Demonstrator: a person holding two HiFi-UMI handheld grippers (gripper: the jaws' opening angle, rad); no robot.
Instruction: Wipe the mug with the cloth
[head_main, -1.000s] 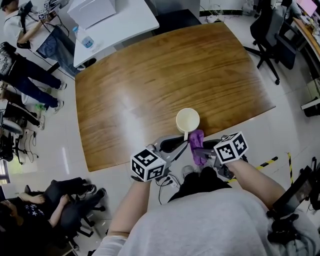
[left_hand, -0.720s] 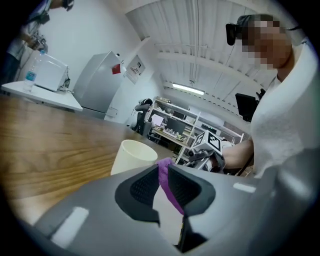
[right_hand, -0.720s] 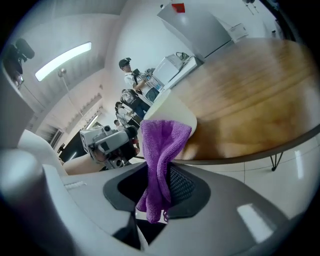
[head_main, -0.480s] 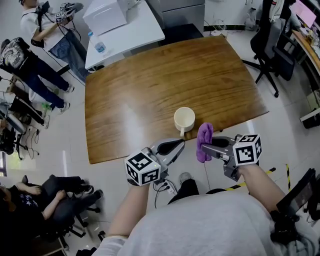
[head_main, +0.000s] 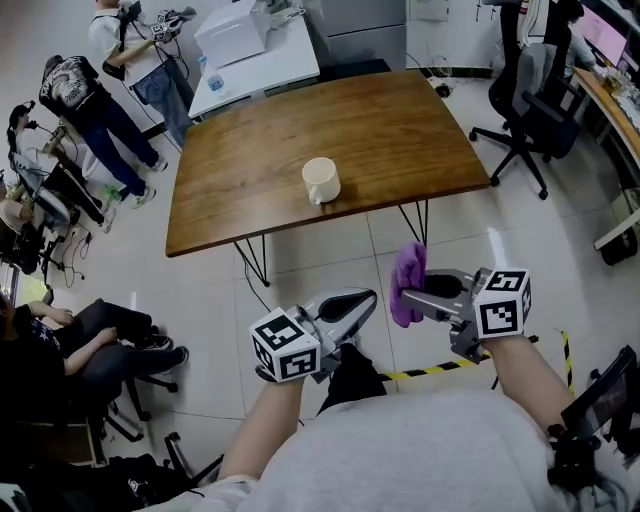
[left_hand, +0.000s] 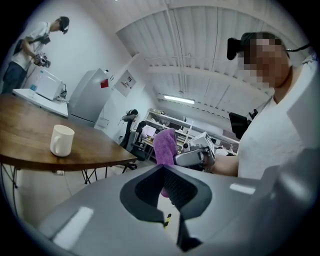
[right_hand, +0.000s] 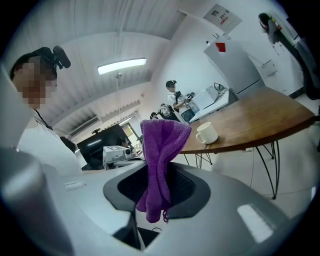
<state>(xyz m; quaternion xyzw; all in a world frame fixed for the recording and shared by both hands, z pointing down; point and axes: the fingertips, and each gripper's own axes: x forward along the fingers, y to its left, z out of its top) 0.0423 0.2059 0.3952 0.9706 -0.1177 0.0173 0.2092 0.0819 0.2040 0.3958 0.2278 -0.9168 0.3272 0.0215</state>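
**A:** So where's the mug (head_main: 321, 181)?

**B:** Upright on the wooden worktop (head_main: 400, 130), towards its near edge. Nothing touches it.

**A:** And the cloth (head_main: 408, 278)?

**B:** Purple, pinched in the right tongs (head_main: 414, 300). Their jaws are clamped on its middle. One end stands up above them and the other hangs below.

**A:** Near the mug?

**B:** No, well apart. Both tongs hang over the tiled floor (head_main: 320, 260), off the worktop's near edge.

**A:** The left tongs (head_main: 366, 299)?

**B:** Jaws pressed together, nothing between them. They sit just beside the cloth, on its left, and point towards it.

**A:** Touching it?

**B:** No. The head view shows a small gap between their tips and the cloth.
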